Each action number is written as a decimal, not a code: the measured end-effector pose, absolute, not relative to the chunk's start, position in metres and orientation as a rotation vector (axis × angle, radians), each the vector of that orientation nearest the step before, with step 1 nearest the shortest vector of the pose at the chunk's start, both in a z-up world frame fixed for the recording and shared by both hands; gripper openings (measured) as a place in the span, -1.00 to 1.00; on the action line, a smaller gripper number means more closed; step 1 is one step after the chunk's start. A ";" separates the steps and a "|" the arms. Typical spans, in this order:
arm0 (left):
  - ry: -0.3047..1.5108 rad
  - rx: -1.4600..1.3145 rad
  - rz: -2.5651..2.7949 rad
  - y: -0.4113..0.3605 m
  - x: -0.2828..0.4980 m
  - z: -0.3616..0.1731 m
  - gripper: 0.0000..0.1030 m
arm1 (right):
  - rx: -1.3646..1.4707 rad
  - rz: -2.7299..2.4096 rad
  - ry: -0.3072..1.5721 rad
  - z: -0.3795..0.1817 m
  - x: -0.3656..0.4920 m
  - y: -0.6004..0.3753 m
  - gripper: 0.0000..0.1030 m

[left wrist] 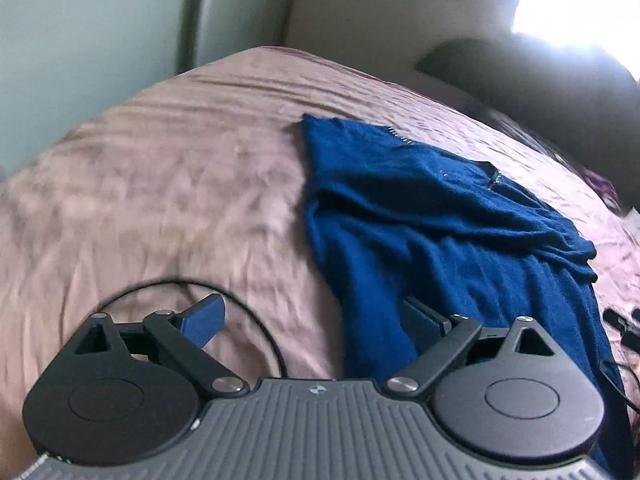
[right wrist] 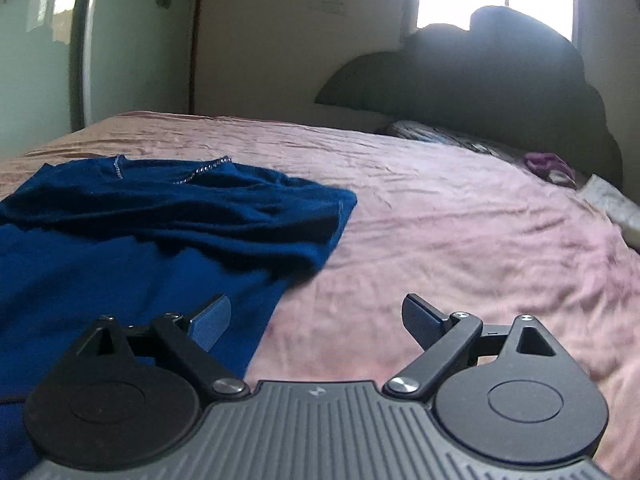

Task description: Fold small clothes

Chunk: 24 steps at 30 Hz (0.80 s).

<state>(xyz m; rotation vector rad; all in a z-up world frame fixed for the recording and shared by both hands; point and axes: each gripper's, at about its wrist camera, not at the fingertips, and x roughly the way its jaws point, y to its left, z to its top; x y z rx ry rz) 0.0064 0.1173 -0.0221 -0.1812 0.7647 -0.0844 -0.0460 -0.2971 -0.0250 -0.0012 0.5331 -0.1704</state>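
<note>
The blue garment (left wrist: 432, 216) is lying rumpled across the right of the left-wrist frame on the pink bedspread (left wrist: 160, 184). The left gripper (left wrist: 316, 320) and right gripper (right wrist: 316, 318) are both hovering spread and empty, probably lining up along its edges.

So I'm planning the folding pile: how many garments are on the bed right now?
1 for certain: the blue top spread on the pink bedspread. A small purple bundle near the headboard may be another; too blurred to tell.
</note>
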 end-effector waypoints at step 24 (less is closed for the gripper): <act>0.625 0.344 0.220 0.116 -0.034 -0.041 0.86 | -0.253 -0.198 0.550 -0.030 -0.111 -0.271 0.81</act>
